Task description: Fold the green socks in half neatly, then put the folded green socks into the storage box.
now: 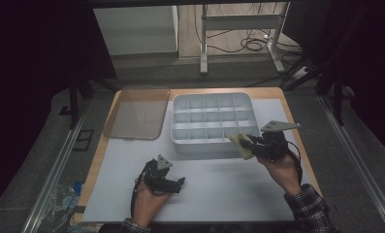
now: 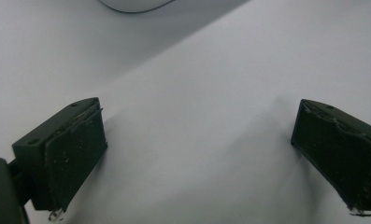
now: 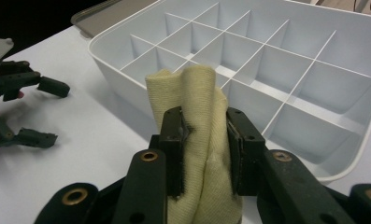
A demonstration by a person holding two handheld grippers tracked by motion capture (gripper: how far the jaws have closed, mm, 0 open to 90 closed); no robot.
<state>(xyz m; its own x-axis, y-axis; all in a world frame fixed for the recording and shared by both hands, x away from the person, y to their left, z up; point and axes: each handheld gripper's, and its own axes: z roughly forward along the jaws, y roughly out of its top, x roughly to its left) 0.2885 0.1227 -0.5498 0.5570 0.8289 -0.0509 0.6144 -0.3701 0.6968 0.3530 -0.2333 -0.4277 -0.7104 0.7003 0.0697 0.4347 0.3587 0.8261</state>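
Cloth (image 3: 199,121), pale yellow and bunched into folds, sits pinched between the two black jaws of the right gripper (image 3: 204,154) in the right gripper view, both pads pressing into it. In the high view the same cloth (image 1: 242,144) hangs at the right of centre, just off the near right corner of the white divided tray (image 1: 212,148), with the right gripper (image 1: 250,143) and its hand behind it toward the lower right. The tray's compartments lie open, and its near wall stands right beside the cloth. To the left of the tray a clear lid (image 1: 136,112) lies flat on the table, well apart from the cloth. A white mat (image 1: 219,184) covers the wooden table. Lower left of centre, the left gripper (image 1: 180,183) rests on the mat, its jaws spread wide with nothing between them; in the left gripper view they frame bare white mat (image 2: 197,140). Beyond the table's far edge stand metal legs and loose cables on the floor.
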